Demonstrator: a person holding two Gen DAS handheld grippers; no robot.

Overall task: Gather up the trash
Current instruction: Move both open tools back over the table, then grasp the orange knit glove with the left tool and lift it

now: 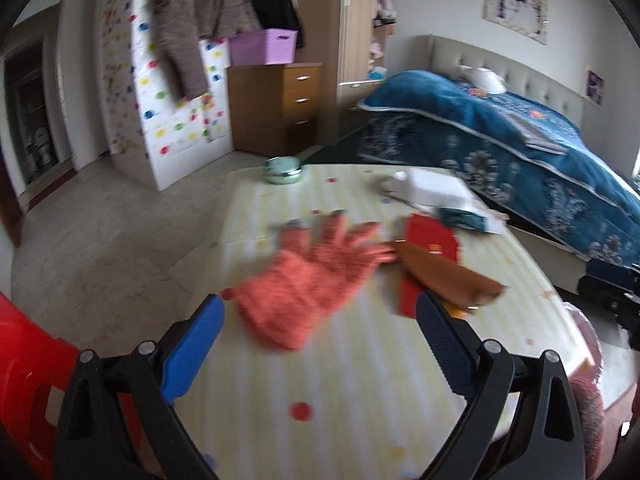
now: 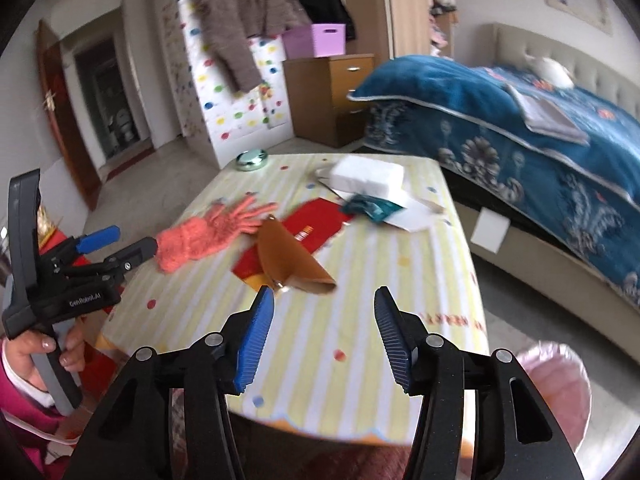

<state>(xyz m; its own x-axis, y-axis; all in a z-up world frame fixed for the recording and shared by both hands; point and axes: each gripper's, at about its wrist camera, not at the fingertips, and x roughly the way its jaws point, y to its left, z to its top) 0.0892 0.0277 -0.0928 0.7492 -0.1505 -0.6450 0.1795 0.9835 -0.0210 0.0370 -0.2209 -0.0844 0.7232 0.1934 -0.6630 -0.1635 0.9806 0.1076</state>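
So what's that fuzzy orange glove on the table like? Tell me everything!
The orange glove is knitted and fuzzy, coral-orange, with a thick ribbed cuff and its fingers spread out. It lies flat on the striped, dotted tablecloth, cuff toward the near left edge, fingers pointing toward the middle. Its fingertips reach the brown leather pouch and red envelope; blur hides whether they touch. No jaws hold it.

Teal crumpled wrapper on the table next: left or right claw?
Right, probably. The teal wrapper lies ahead and slightly right of the open, empty right claw. The left claw, also open and empty, hangs over the orange glove at the table's left side, farther away.
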